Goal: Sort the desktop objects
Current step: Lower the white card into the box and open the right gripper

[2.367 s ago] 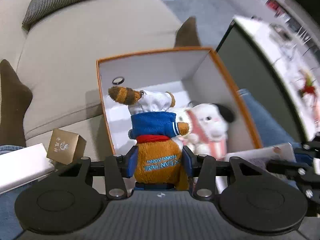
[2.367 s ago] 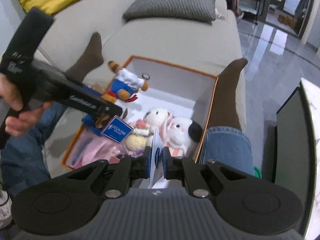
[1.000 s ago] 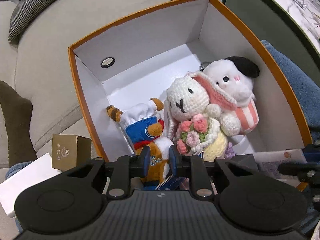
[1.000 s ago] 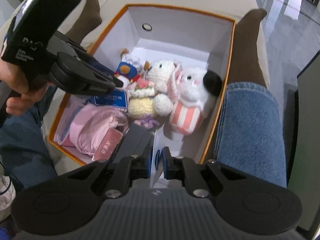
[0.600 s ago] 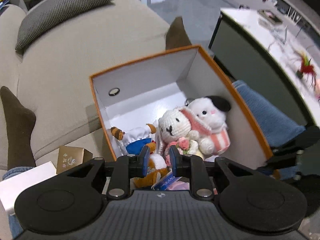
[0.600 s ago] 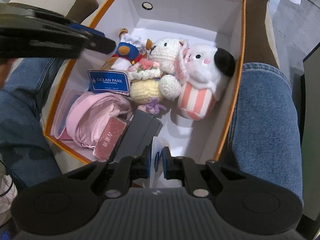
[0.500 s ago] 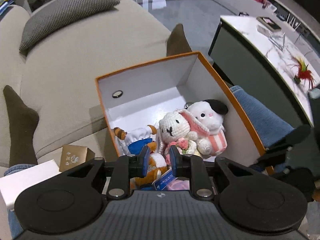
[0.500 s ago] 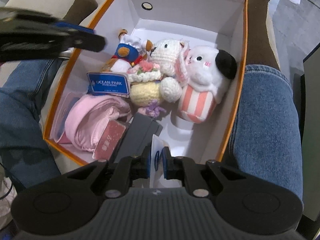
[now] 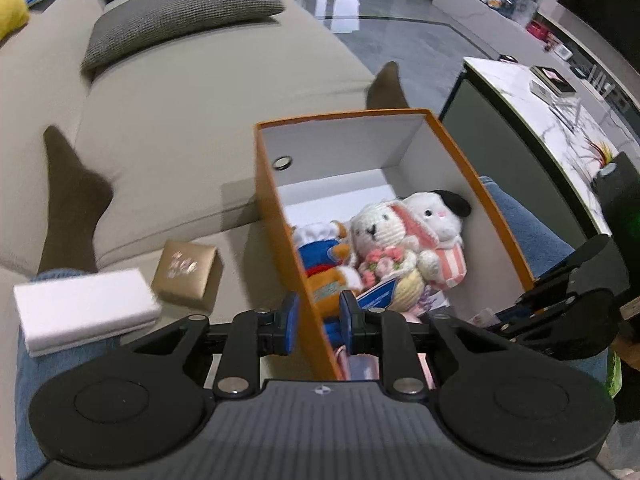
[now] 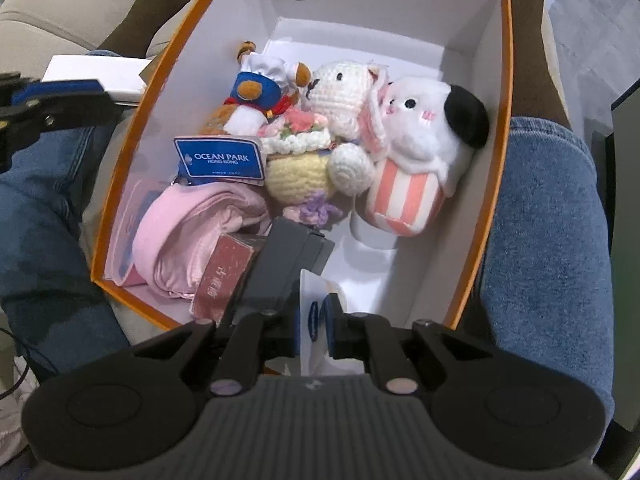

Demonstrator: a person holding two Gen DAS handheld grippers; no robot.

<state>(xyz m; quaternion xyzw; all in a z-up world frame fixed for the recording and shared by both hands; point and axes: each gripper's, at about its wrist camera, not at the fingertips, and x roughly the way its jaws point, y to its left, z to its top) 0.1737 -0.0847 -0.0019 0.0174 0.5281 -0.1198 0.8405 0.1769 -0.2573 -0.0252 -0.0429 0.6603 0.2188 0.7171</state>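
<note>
An orange box with white inner walls rests between a person's legs on a sofa. In it lie an orange plush in a blue shirt, a crocheted white rabbit, a white plush with a black ear, pink cloth, a red box and a dark grey case. My right gripper is shut on a white card at the box's near end. My left gripper is slightly open and empty, straddling the box's left wall.
A gold box and a white box lie on the sofa and leg left of the orange box. A checked cushion lies at the sofa's far end. A dark cabinet with a marble top stands to the right.
My left gripper has let go of the orange plush, which now lies in the box, and has drawn back and left over the box's left wall. My right gripper still holds the card, lower over the box.
</note>
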